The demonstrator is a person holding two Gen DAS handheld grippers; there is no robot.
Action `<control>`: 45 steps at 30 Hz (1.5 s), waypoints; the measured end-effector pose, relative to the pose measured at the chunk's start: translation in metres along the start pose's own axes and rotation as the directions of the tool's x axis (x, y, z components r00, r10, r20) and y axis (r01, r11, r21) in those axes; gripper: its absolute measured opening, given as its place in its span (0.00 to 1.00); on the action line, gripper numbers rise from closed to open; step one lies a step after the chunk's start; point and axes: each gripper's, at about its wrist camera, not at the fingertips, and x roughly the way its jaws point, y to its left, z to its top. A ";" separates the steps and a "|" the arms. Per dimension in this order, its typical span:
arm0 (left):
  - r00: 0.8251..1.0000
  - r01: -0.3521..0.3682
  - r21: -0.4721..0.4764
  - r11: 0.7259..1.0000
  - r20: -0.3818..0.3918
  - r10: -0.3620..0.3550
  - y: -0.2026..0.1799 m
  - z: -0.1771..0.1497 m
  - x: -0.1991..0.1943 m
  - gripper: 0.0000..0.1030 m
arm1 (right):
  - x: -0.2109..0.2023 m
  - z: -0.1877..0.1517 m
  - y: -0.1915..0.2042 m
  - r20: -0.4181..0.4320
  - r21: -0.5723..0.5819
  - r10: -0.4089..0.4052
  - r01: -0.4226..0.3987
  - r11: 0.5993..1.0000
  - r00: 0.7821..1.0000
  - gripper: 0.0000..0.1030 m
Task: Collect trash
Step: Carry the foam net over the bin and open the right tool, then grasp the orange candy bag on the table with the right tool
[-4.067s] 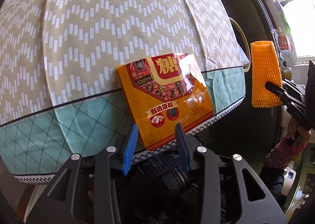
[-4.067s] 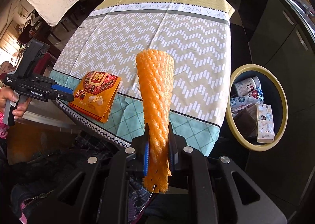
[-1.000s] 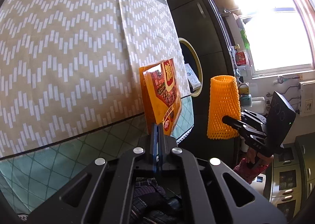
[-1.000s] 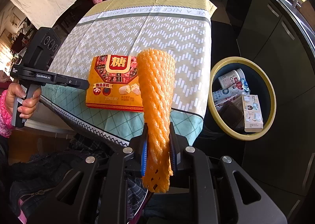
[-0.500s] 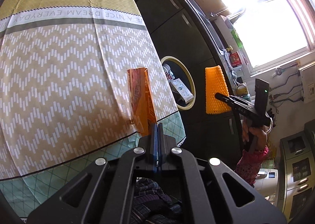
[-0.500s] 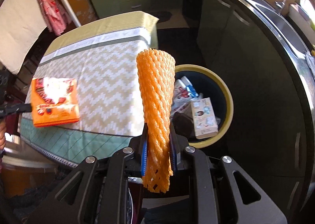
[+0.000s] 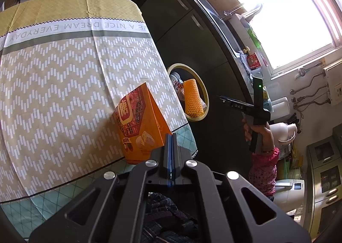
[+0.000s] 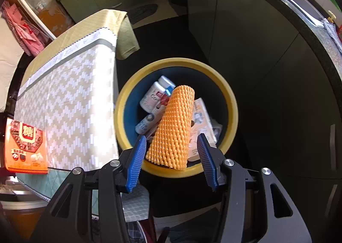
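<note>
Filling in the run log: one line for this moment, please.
left hand-held gripper: shut on orange box | right hand-held gripper: open | foam net: over yellow-rimmed bin

Orange foam net [image 8: 172, 129] lies tilted over the yellow-rimmed bin [image 8: 232, 102]. Orange candy box [image 7: 139, 124] stands lifted above the table edge.

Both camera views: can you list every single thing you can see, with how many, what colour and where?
orange foam net sleeve: one, orange, loose over the bin mouth between the open jaws.
round trash bin with yellow rim: one, dark blue inside, on the floor beside the table.
trash in the bin: several white packages and a carton, inside the bin.
orange candy bag: one, orange and red, lifted off the table.
patterned tablecloth: one, beige, white and teal, covering the table.
dark cabinets: several, dark green, behind the bin.
right gripper: one, black with blue pads, open above the bin.
left gripper: one, black, shut on the bag's edge.
</note>
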 end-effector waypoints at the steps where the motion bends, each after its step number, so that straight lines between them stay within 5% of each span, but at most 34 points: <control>1: 1.000 -0.002 -0.003 1.000 -0.004 0.002 0.001 0.000 0.001 0.00 | -0.001 -0.003 0.015 -0.014 -0.024 0.054 -0.054 0.998 0.998 0.50; 6: 1.000 -0.007 -0.059 0.998 0.011 0.008 0.014 0.004 -0.001 0.00 | -0.031 -0.017 0.130 -0.024 -0.218 0.171 -0.173 0.961 0.985 0.50; 12: 0.997 -0.005 -0.047 0.999 0.076 0.008 0.024 -0.002 -0.037 0.00 | -0.064 -0.028 0.220 0.021 -0.387 0.085 -0.070 0.919 0.996 0.50; 16: 0.996 -0.078 -0.069 0.995 0.029 0.081 0.043 -0.012 -0.047 0.04 | -0.066 -0.033 0.229 0.011 -0.388 0.061 -0.051 0.920 0.998 0.50; 20: 0.990 -0.135 -0.160 0.978 -0.059 0.127 0.087 -0.021 -0.029 0.36 | -0.059 -0.037 0.223 -0.023 -0.367 0.053 -0.058 0.928 0.998 0.50; 25: 0.986 -0.134 -0.264 0.955 -0.134 0.101 0.132 -0.026 -0.002 0.39 | -0.052 -0.040 0.216 -0.056 -0.359 0.049 -0.066 0.931 0.997 0.50; 34: 0.980 -0.149 -0.286 0.947 -0.173 0.101 0.143 -0.021 0.008 0.51 | -0.031 -0.045 0.211 -0.108 -0.357 0.056 -0.092 0.930 0.993 0.51; 40: 0.987 -0.150 -0.308 0.939 -0.110 0.122 0.149 -0.024 -0.015 0.51 | 0.010 -0.044 0.223 -0.206 -0.326 0.115 -0.179 0.928 0.972 0.51; 45: 0.972 -0.205 -0.246 0.947 0.063 0.227 0.132 -0.029 -0.083 0.51 | 0.052 -0.057 0.279 -0.298 -0.441 0.072 -0.204 0.874 0.952 0.50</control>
